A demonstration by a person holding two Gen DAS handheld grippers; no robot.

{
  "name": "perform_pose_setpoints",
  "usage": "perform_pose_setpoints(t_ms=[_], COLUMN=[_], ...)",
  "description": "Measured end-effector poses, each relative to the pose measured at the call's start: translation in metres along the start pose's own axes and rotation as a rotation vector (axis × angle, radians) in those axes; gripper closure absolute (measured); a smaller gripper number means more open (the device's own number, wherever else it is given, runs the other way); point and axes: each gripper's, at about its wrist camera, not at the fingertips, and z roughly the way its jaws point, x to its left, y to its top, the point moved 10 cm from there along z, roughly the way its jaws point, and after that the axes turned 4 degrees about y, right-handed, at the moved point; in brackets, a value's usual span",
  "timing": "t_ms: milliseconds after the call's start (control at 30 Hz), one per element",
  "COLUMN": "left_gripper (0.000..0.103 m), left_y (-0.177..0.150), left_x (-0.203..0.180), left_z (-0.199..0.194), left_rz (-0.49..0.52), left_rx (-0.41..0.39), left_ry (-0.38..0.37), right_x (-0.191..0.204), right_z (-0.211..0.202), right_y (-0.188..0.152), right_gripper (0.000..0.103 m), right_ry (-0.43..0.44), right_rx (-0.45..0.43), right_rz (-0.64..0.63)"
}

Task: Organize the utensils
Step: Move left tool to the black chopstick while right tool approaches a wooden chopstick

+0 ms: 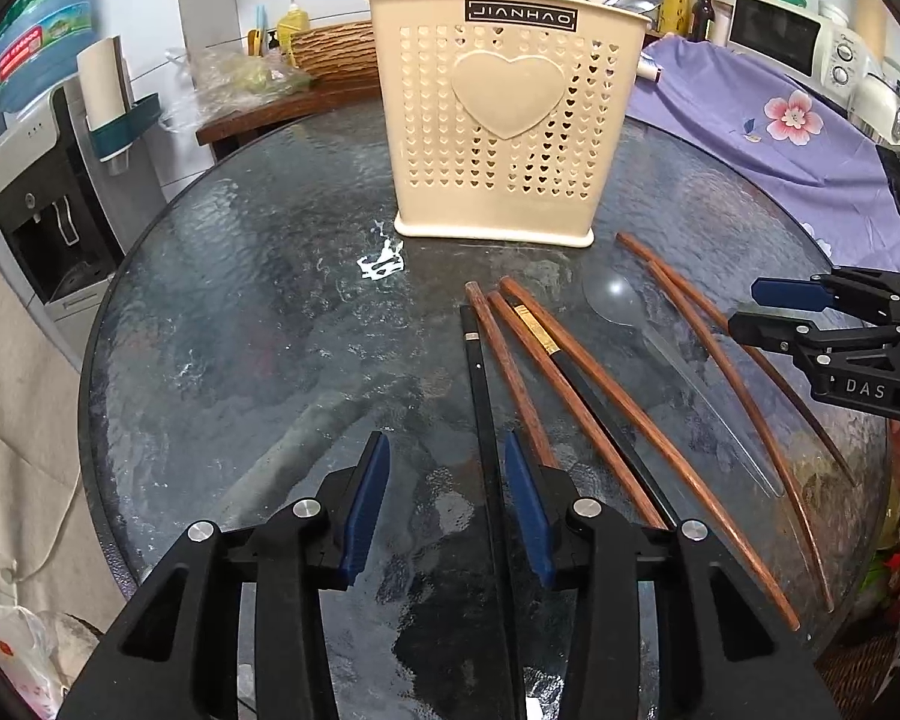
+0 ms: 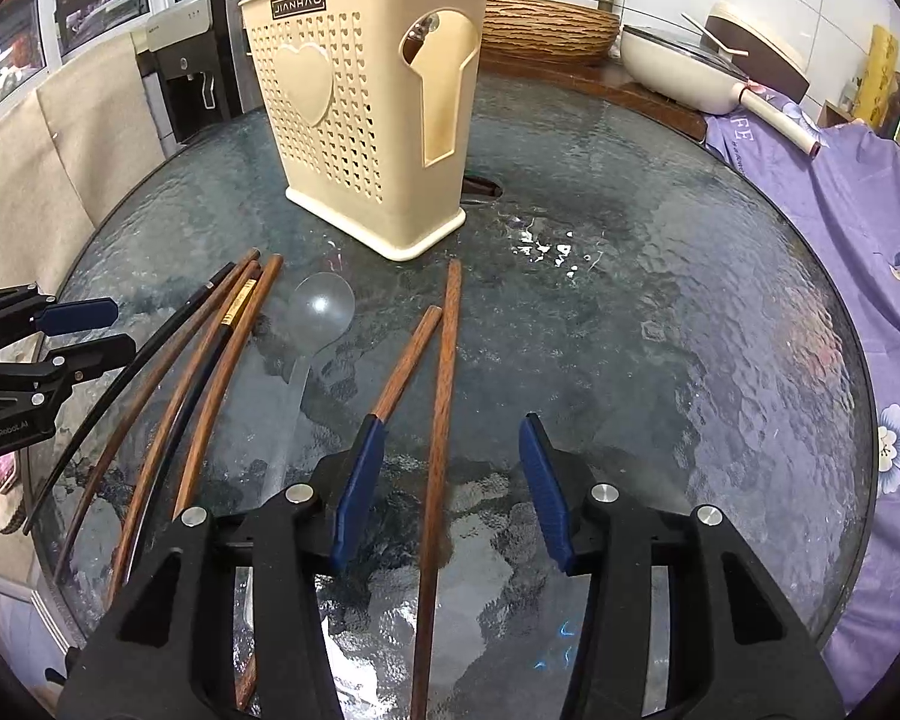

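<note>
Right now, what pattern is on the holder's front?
Cream, small heart cutouts around one big solid heart; clearest in the left wrist view.

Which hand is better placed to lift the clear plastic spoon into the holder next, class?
Right, probably. The spoon lies just beside the right gripper. Several chopsticks separate it from the left gripper, which straddles the black chopstick. Neither is far from the holder.

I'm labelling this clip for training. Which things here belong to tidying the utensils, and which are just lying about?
Job: cream holder, wooden chopsticks, black chopsticks, clear spoon.

Bystanders: microwave, water dispenser, purple cloth, white pan.
</note>
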Motion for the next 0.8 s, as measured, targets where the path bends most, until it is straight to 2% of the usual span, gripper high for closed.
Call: perform_pose_setpoints(t_ms=[133,200,400,533,800], left_gripper=[0.065,0.069,0.074,0.077,0.079], left_y=[-0.002,-0.003,-0.004,-0.004,0.002], left_x=[-0.006,-0.009,-0.01,-0.009,-0.009], left_z=[0.002,0.004,0.01,0.012,0.017], left_rz=[0.019,0.029,0.021,0.018,0.011], left_rx=[0.007,0.015,0.03,0.036,0.042], left_ry=[-0.003,0.001,-0.006,0.0,0.008], right_x=[0.0,-0.001,-0.002,-0.002,-0.001], right_z=[0.005,0.007,0.013,0.018,0.024], right_y=[0.0,0.0,0.0,0.0,0.006], right_gripper=[0.057,0.06,0.061,0.067,0.068], right_ry=[-0.012,-0.01,-0.014,-0.007,-0.001], right_rx=[0.012,0.017,0.03,0.042,0.054], right_rz=[-0.001,0.003,0.01,0.015,0.038])
